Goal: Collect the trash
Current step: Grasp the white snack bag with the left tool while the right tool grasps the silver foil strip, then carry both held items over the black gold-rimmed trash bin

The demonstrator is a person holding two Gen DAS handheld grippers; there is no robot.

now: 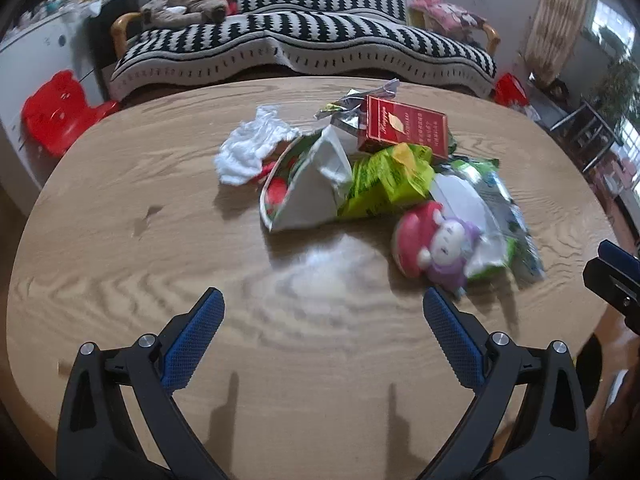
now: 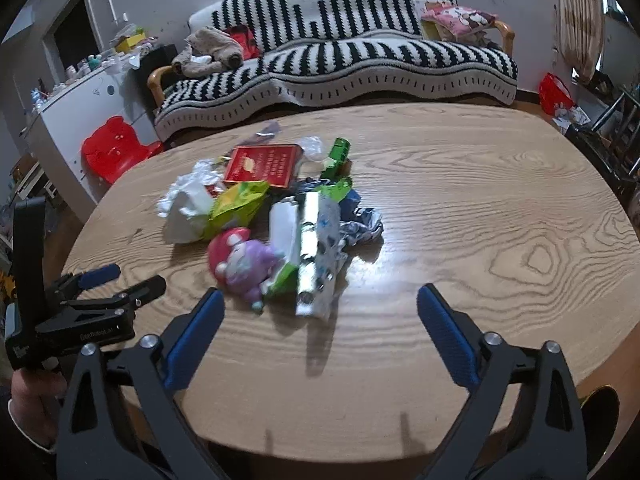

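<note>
I find the trash pile point(image 1: 372, 168) in a loose heap near the middle of the oval wooden table point(image 1: 120, 240), a red box point(image 1: 404, 128) on top and a pink-and-purple toy point(image 1: 436, 244) at its near edge. My left gripper point(image 1: 323, 304) and right gripper point(image 2: 318, 306) hover short of it, jaws spread, nothing between them. Behind the table stands a striped sofa point(image 2: 360, 68), with a red chair point(image 2: 116, 148) to its left.
</note>
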